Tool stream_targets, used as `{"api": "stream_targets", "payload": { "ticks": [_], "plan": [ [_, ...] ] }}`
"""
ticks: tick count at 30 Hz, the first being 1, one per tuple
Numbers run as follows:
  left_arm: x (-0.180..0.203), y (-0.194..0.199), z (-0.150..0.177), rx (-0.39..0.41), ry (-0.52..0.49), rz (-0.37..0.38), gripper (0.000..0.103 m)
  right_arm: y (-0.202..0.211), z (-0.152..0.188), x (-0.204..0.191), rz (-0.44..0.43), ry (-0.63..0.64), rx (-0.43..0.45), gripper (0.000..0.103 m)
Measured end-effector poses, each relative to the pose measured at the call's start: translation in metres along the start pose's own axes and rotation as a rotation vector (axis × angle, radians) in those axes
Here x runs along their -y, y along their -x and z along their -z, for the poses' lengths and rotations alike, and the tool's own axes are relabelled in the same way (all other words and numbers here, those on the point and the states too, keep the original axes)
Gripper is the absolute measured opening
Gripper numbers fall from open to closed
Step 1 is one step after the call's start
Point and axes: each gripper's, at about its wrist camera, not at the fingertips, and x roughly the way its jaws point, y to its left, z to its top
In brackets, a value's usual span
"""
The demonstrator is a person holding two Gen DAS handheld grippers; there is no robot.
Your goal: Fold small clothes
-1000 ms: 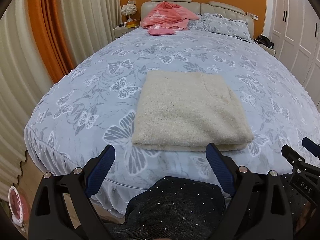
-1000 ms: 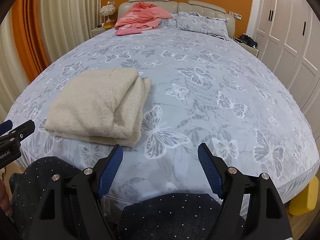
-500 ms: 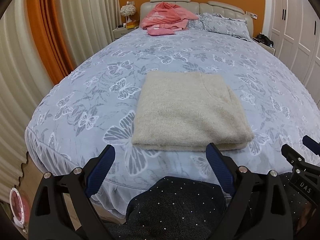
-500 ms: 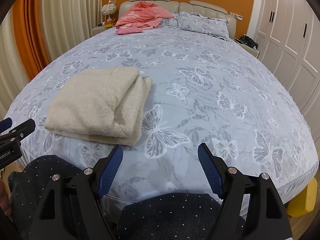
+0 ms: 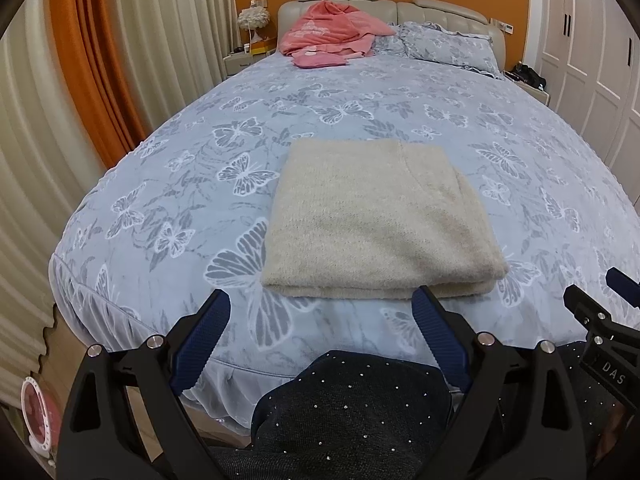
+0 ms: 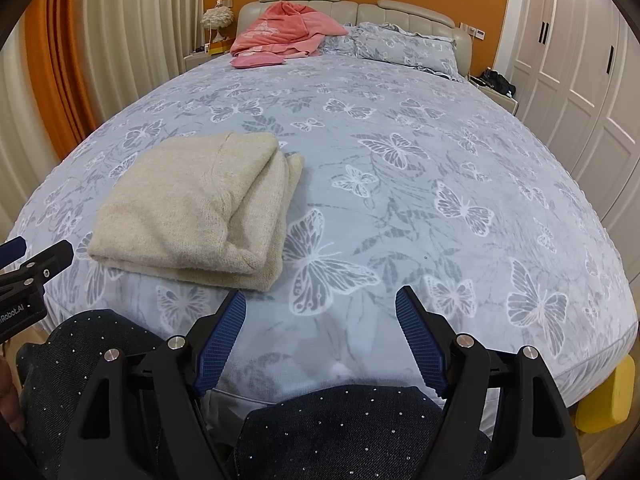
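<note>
A cream knitted garment (image 5: 376, 220) lies folded into a flat rectangle near the foot of the bed (image 5: 200, 184). In the right wrist view the garment (image 6: 200, 208) sits left of centre on the bed (image 6: 440, 184). My left gripper (image 5: 322, 340) is open and empty, held short of the garment's near edge, above the bed's foot. My right gripper (image 6: 320, 340) is open and empty, to the right of the garment. Each gripper shows at the edge of the other's view.
A pink garment heap (image 5: 332, 34) and a grey pillow (image 5: 448, 46) lie at the headboard. Curtains (image 5: 80, 80) hang on the left, white wardrobes (image 6: 580, 80) stand on the right. Dark speckled trousers (image 5: 352, 412) fill the bottom of both views.
Both views have shifted very slightly. The garment and both open grippers stay as they were.
</note>
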Motion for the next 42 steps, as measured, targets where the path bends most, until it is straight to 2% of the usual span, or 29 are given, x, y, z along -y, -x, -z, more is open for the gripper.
{"api": "stream_targets", "payload": {
  "ticks": [8, 29, 37, 42],
  "plan": [
    [-0.001, -0.003, 0.000, -0.008, -0.005, 0.002, 0.090, 0.001, 0.010, 0.001, 0.022, -0.005, -0.021, 0.075],
    [0.004, 0.000, 0.000, 0.004, -0.023, 0.002, 0.091, -0.003, 0.008, 0.002, 0.025, 0.031, -0.031, 0.075],
    [0.006, 0.002, 0.000, 0.004, -0.026, -0.009, 0.098, -0.003, 0.008, 0.001, 0.025, 0.029, -0.030, 0.075],
    [0.010, 0.004, 0.001, 0.014, -0.057, -0.007, 0.098, -0.003, 0.008, 0.001, 0.025, 0.030, -0.032, 0.075]
  ]
}}
